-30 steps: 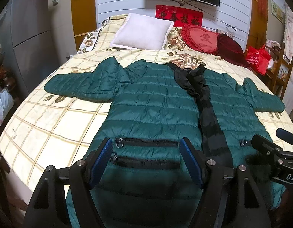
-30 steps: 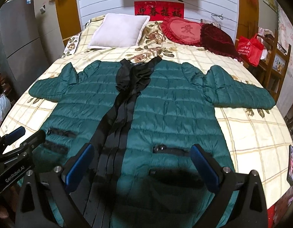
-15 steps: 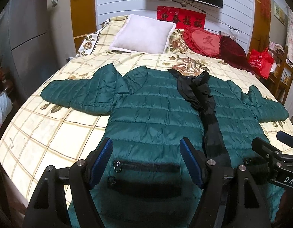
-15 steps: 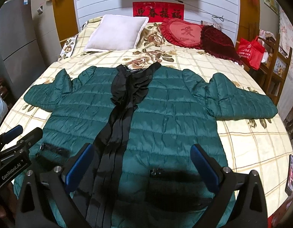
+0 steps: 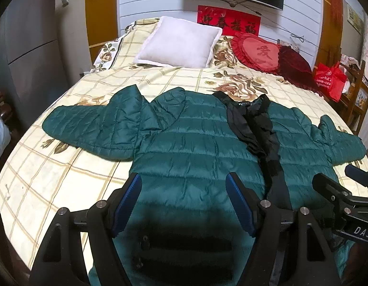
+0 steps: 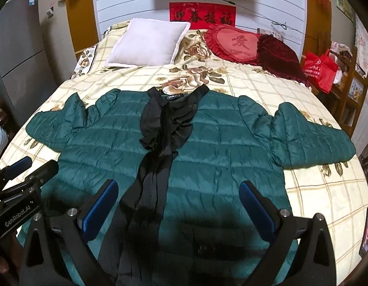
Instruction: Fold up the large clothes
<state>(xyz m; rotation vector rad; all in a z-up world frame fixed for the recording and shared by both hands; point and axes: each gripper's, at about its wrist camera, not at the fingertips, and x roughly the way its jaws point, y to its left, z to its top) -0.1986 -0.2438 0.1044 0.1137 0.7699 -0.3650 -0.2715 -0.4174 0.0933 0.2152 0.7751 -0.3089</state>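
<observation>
I hold both grippers over the lower part of the green quilted jacket (image 5: 198,147), which lies front-up and spread flat on the bed (image 5: 53,186); its collar points to 12 o'clock, toward the white pillow (image 5: 181,45), and its sleeves run out toward 9 and 3 o'clock.

Change since one second ago: in both wrist views the jacket has slid downward in frame; the zip pockets, formerly between the fingertips, now sit low under the gripper bodies; the collar and both sleeves show more fully; I read this as both grippers having advanced together from the hem toward the chest, with no change in tilt.

Finger state: the left gripper (image 5: 185,205) has its blue pads set wide apart, with nothing between them but cloth lying below; the right gripper (image 6: 179,212) likewise stands wide, unloaded; neither pad visibly presses on fabric; the spread looks unchanged across the three instants.

Layout: the black lining strip (image 6: 160,143) runs from the collar down the centre; in the right view it passes just inside the left-hand finger; the left sleeve (image 5: 93,128) lies at 10 o'clock of the left gripper; the right sleeve (image 6: 310,138) lies at 2 o'clock of the right gripper.

Meaning for the task: no fold is made yet; I judge this a positioning phase, probably toward the sleeves or shoulders for a first inward fold.
</observation>
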